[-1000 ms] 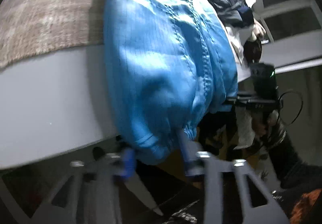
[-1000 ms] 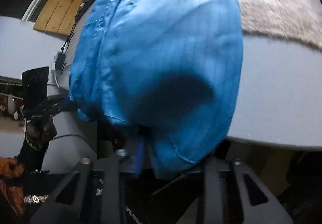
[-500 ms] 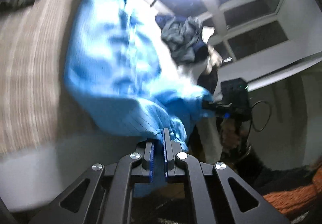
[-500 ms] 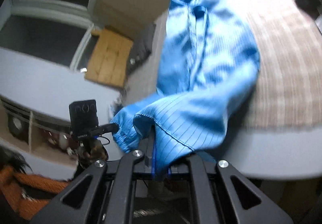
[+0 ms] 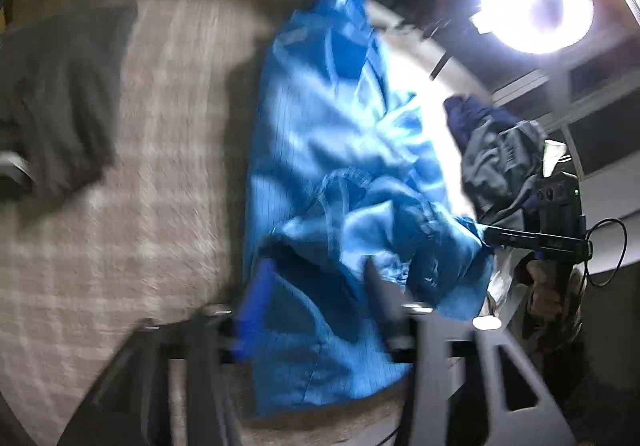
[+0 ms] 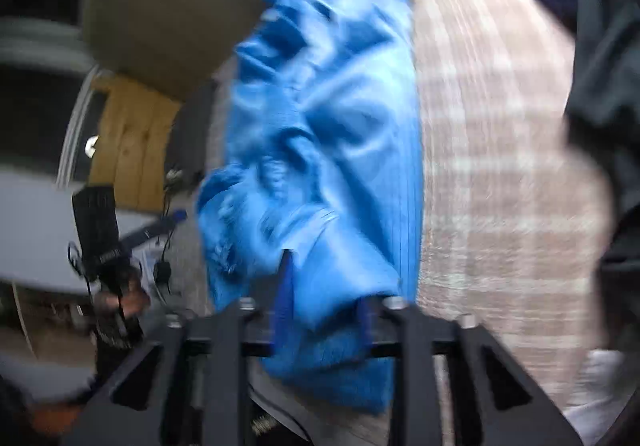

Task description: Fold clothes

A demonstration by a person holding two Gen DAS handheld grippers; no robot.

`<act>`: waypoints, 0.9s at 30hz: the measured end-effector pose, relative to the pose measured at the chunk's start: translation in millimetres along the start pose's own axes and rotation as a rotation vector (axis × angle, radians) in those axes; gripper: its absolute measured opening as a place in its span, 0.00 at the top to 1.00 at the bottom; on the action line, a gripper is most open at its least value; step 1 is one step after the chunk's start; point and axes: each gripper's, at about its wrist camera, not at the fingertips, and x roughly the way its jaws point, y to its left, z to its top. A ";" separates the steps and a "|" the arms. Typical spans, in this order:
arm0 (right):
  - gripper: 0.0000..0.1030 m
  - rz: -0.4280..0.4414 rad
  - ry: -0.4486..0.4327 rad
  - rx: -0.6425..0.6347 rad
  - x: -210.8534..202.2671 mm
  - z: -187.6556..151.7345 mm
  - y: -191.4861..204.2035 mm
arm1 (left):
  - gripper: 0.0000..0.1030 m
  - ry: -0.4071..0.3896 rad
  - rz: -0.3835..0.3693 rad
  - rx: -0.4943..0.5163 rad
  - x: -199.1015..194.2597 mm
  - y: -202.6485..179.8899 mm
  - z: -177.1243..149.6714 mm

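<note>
The left gripper (image 5: 316,302) stands with its fingers spread wide, where half a second ago they were pinched tight on a corner of the blue garment (image 5: 340,173); the cloth now lies loose between and over the parted fingers, clamped by neither. The right gripper (image 6: 322,298) has opened too — its blue-padded fingers (image 6: 282,294) sit apart with a bunched end of the same garment (image 6: 320,149) slumped between them, no longer squeezed shut on it as before.

The garment itself has come down. Earlier it was stretched in the air between the two grippers; now it lies crumpled in a long heap on the beige checked blanket (image 5: 132,213), its near end folded back over the rest. Both views are smeared by motion, so the finer creases cannot be read.

Beside it, to the left in the left wrist view, rests a dark grey garment (image 5: 56,125). On the other side sits a pile of dark clothes (image 5: 496,161) — just beyond the blue cloth. A bright lamp (image 5: 536,9) glares overhead.
</note>
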 end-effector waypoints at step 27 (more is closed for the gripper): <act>0.50 -0.207 -0.150 -0.254 -7.1 13.6 15.6 | 0.34 -0.023 0.043 0.321 15.2 -15.4 29.0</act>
